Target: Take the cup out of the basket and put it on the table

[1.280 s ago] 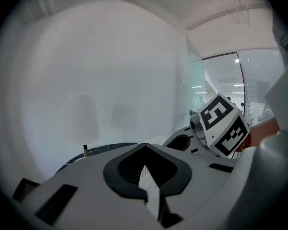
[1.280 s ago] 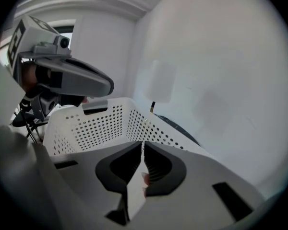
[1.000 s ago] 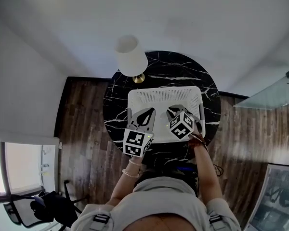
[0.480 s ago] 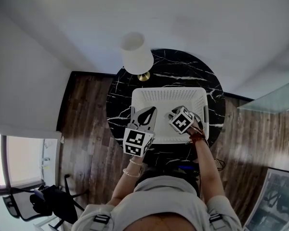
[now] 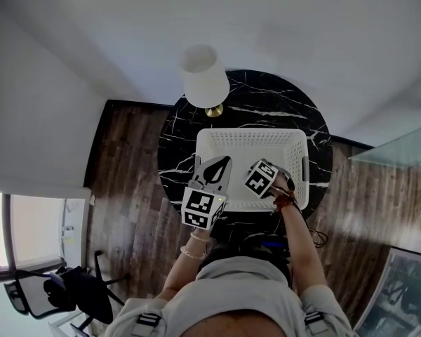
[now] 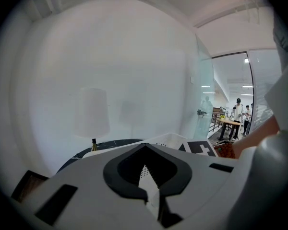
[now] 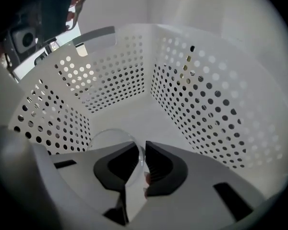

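A white perforated basket [image 5: 252, 133] stands on the round black marble table [image 5: 266, 93]. In the right gripper view a clear glass cup [image 7: 110, 139] stands on the floor of the basket [image 7: 206, 104], near its left wall. My right gripper [image 7: 141, 153] is down inside the basket, jaws shut on the cup's thin rim. In the head view the right gripper [image 5: 268, 169] points down into the basket's near right part and hides the cup. My left gripper [image 5: 217, 165] hovers over the basket's near left edge; its jaws [image 6: 145, 147] are shut and hold nothing.
A table lamp with a white shade [image 5: 205, 79] and brass base stands on the table behind the basket's far left corner. Dark wooden floor [image 5: 126, 167] surrounds the table. A glass partition and people at a table [image 6: 233, 121] show far off.
My right gripper has tipped further down into the basket. The left gripper has kept its place at the basket's near left edge.
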{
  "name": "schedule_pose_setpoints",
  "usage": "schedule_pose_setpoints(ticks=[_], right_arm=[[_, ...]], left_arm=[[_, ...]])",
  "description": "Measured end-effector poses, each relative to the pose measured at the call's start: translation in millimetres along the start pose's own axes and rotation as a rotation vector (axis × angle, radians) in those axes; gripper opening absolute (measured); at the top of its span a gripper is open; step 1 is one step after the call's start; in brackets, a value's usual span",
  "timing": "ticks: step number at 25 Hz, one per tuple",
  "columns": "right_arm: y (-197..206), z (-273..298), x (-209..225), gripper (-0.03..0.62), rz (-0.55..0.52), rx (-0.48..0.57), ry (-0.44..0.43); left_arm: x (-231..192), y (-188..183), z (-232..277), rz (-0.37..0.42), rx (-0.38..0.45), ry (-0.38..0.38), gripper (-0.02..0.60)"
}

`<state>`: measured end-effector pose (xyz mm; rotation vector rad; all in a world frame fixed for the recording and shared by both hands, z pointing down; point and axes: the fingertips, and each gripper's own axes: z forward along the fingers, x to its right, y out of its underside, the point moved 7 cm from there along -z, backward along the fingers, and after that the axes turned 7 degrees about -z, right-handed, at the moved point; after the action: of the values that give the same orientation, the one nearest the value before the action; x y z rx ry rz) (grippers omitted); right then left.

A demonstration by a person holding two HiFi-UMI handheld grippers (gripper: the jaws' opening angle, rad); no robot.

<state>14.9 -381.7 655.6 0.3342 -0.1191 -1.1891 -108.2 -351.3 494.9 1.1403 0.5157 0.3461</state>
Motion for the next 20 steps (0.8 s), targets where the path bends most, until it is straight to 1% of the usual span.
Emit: schedule_pose_setpoints(ticks=[4,9,15,20], right_arm=[[3,-4,1,0.035,-0.018,-0.011,0.019],[12,-8,-1,0.029,0.007,0.016,0.047],[16,-11,-1,0.028,-0.005,0.021,0.075],[19,-13,1,0.028,0.012,0.042,0.078]], left_arm=[[-1,1,0,-0.003,-0.003,0.002,0.005],[3,2,2,-0.002,-0.008,0.011,0.005],[7,1,4,0.005,-0.01,0.019,0.005],[9,0,3,0.005,-0.012,0.016,0.005]])
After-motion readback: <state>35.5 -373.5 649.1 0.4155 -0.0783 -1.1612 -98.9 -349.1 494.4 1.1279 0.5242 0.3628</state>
